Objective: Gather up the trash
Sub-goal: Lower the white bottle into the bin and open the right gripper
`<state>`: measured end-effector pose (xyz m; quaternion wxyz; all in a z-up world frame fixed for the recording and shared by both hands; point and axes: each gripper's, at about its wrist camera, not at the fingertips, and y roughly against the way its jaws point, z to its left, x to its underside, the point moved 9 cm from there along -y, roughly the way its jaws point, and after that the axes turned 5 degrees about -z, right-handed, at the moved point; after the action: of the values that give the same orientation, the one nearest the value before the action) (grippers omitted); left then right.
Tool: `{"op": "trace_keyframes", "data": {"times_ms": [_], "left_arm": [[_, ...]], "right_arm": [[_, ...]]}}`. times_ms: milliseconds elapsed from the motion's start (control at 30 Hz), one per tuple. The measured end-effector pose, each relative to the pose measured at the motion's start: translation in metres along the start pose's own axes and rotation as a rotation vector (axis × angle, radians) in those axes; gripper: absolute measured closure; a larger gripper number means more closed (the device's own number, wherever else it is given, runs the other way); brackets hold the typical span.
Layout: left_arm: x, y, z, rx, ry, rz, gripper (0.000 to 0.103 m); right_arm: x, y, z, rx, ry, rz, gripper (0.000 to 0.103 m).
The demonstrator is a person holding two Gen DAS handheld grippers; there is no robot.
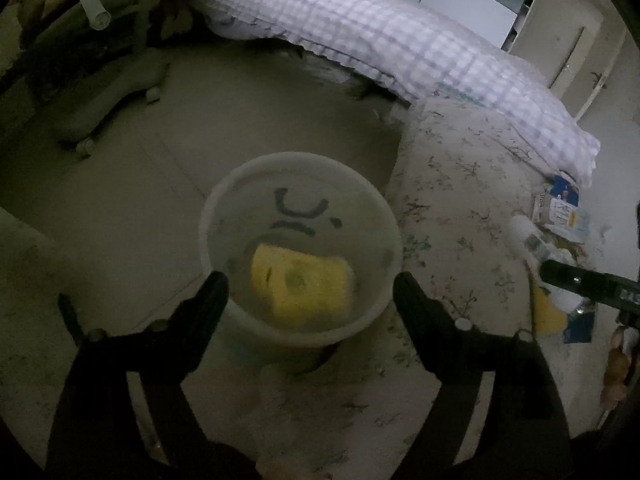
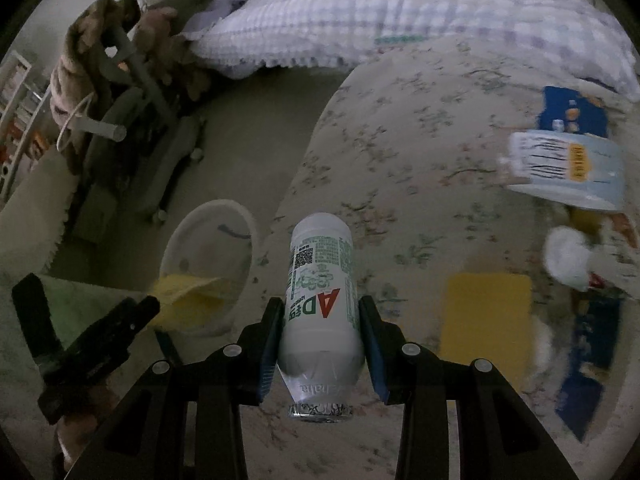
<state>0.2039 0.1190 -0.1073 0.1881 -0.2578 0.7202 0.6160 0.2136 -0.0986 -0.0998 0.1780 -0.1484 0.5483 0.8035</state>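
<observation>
Left wrist view
- Left gripper (image 1: 311, 286): jaws wide apart, nothing pressed between the pads; the fingertips straddle the near rim of the bin.
- White bin (image 1: 224, 204): round, open-topped, standing on the floor just beside the bed edge; a dark curved marking shows on its inner far wall.
- Yellow wrapper (image 1: 302, 286): flat yellow piece lying inside the bin, toward the near side, clear of both fingers.
- Bed sheet (image 1: 460, 184): pale floral fabric to the right of the bin.
- Checked quilt (image 1: 380, 36): lies across the far part of the bed.
- Remaining trash (image 1: 560, 216): blue and white packets heaped on the sheet at the right edge.
- Right gripper (image 1: 576, 282): one dark finger enters from the right; jaw state cannot be told in this view.

Right wrist view
- Right gripper (image 2: 320, 320): jaws clamped on the white bottle, one pad on each side of its body.
- White bottle (image 2: 320, 292): plastic, green and red print, foil-capped end toward the camera, base pointing away, held above the sheet (image 2: 420, 160).
- Bin (image 2: 240, 210): lower left, beside the bed; the yellow piece (image 2: 188, 292) lies at its mouth.
- Left gripper (image 2: 116, 328): dark fingers at lower left, near the bin.
- Loose trash on sheet: yellow flat packet (image 2: 486, 320), pale blue packet (image 2: 568, 168), blue packet (image 2: 572, 114), crumpled white tissue (image 2: 568, 258).
- Grey chair base (image 2: 160, 168): on the floor beyond the bin.
</observation>
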Motion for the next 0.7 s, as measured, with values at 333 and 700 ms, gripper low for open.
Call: {"op": "trace_keyframes", "data": {"times_ms": [333,700], "left_arm": [[0.011,0.021,0.061,-0.190,0.030,-0.001,0.005],[0.018,0.031,0.091,-0.244,0.045,0.013,0.004]], "right_arm": [[0.007,-0.051,0.059,-0.040,0.081,0.053,0.064],[0.018,-0.096,0.098,-0.034,0.132,0.070,0.064]]}}
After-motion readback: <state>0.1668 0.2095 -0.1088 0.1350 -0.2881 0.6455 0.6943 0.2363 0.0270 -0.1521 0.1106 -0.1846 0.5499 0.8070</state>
